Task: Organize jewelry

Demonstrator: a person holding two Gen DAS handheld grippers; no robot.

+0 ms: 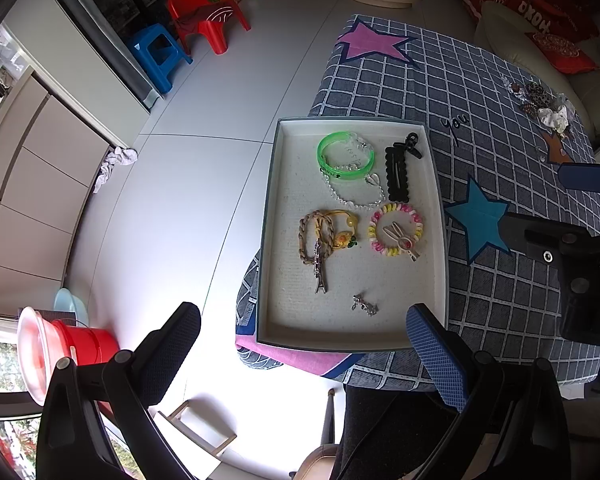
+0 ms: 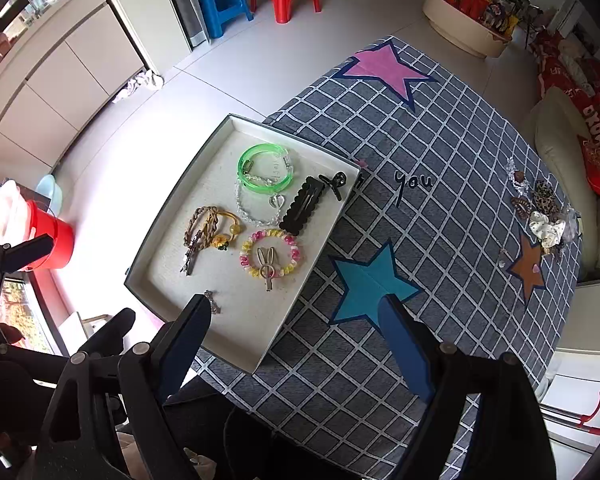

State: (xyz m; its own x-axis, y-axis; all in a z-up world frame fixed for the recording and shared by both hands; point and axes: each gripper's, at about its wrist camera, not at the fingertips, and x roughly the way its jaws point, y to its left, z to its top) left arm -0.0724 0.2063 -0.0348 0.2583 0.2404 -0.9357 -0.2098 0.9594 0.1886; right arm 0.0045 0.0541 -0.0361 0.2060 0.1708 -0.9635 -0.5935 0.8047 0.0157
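Observation:
A shallow white tray [image 1: 276,216] [image 2: 172,224] sits at the table's left edge. It holds a green bangle [image 1: 346,155] [image 2: 265,171], a clear bead bracelet [image 1: 354,196], a black hair clip [image 1: 397,174] [image 2: 303,205], a braided brown bracelet [image 1: 316,236] [image 2: 204,222], a pastel coil bracelet [image 1: 396,229] [image 2: 271,258] with a bunny clip, and a small silver charm [image 1: 365,305] [image 2: 213,301]. More loose jewelry [image 1: 544,104] [image 2: 540,212] lies at the table's far right. My left gripper [image 1: 304,332] is open and empty above the tray's near edge. My right gripper [image 2: 296,316] is open and empty above the tray's near corner.
A grey checked cloth with star patches [image 1: 480,224] [image 2: 372,280] covers the table. A red bucket [image 1: 84,344] [image 2: 48,240], a blue stool [image 1: 156,54] and a red chair [image 1: 204,16] stand on the floor to the left. A sofa [image 2: 560,140] is on the right.

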